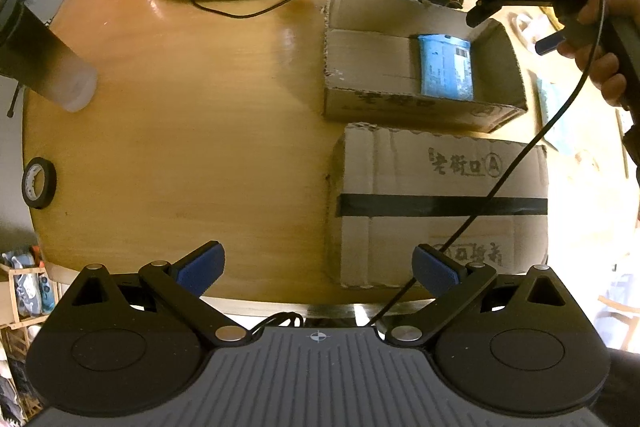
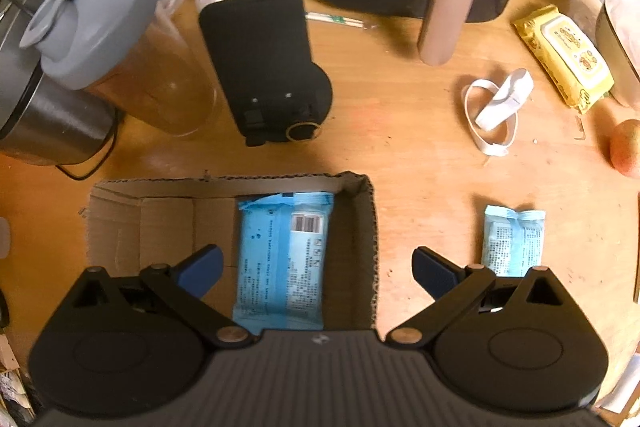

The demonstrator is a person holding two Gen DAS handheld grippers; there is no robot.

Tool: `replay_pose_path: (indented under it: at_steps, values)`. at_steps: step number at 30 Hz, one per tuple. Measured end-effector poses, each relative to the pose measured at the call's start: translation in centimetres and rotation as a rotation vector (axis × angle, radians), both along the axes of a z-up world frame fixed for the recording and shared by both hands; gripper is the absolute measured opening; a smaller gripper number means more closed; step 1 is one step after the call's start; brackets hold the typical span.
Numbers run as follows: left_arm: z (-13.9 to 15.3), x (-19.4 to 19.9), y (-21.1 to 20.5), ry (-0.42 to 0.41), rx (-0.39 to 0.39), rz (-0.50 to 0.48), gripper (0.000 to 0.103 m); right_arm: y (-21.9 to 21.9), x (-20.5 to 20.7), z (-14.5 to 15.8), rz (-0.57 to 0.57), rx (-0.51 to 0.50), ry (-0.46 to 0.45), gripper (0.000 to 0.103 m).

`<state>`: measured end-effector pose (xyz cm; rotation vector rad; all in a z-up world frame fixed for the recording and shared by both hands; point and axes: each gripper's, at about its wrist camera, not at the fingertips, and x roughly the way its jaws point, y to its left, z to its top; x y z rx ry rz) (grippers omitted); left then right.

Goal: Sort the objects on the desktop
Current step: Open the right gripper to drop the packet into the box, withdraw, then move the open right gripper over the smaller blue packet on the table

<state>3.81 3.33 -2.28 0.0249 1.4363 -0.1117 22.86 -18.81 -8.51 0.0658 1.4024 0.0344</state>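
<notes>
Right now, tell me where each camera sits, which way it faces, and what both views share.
Left wrist: sits on the left claw, low at the round wooden table's near edge, facing across it; shows its own open blue-padded fingers, plus the right claw and hand.
Right wrist: sits on the right claw, looking down over the open cardboard box; shows only its own open fingers.
Shared: the open cardboard box holding a blue wet-wipe packet.

Quick count: two cardboard boxes (image 1: 420, 75) (image 1: 436, 207), two blue packs (image 2: 282, 259) (image 2: 512, 245), one yellow pack (image 2: 564, 57), one tape roll (image 1: 39, 183).
</notes>
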Motion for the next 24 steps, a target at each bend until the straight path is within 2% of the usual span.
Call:
replay_pose_path:
  at_steps: [24]
  values:
    - [0.2, -0.5, -4.6, 0.002, 0.01, -0.023, 0.103, -6.3, -0.5, -0.6, -0.05, -0.007, 0.013, 0.103]
